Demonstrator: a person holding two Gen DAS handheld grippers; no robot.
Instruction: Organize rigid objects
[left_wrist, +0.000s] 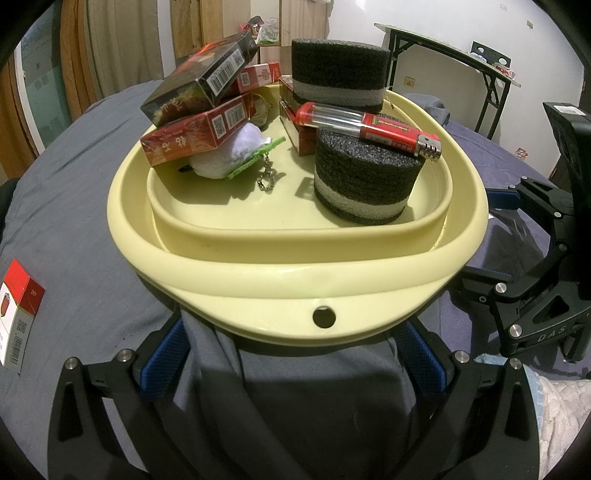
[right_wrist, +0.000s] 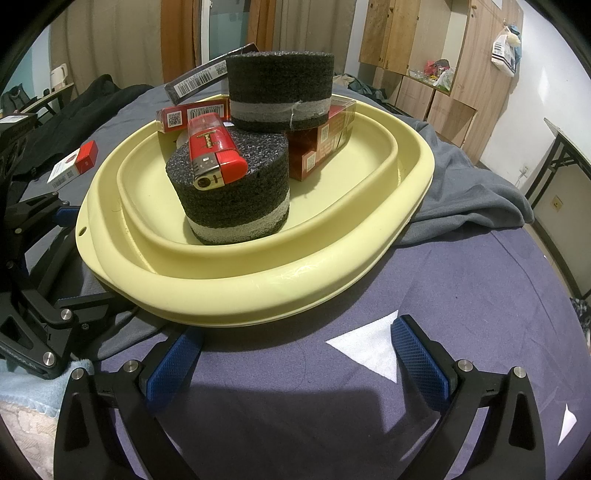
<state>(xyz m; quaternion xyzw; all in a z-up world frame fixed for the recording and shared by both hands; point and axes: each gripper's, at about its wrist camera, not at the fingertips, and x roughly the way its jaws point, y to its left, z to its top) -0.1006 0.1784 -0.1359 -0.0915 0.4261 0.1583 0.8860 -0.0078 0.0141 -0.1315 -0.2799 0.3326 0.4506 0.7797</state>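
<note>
A pale yellow tray (left_wrist: 295, 284) sits on a cloth-covered surface and holds several things. A red lighter (left_wrist: 373, 127) lies on a black foam cylinder (left_wrist: 364, 181); a second foam cylinder (left_wrist: 338, 72) stands on red boxes behind. Red and black boxes (left_wrist: 199, 122) are stacked at the left over a white plush keychain (left_wrist: 229, 153). My left gripper (left_wrist: 295, 365) is open and empty just in front of the tray's near rim. My right gripper (right_wrist: 295, 362) is open and empty in front of the tray (right_wrist: 258, 284), with the lighter (right_wrist: 212, 151) ahead.
A red and white box (left_wrist: 20, 317) lies on the cloth left of the tray, also in the right wrist view (right_wrist: 74, 164). A grey garment (right_wrist: 472, 192) lies under the tray's right side. A folding table (left_wrist: 450, 55) and wooden cabinets (right_wrist: 424, 55) stand behind.
</note>
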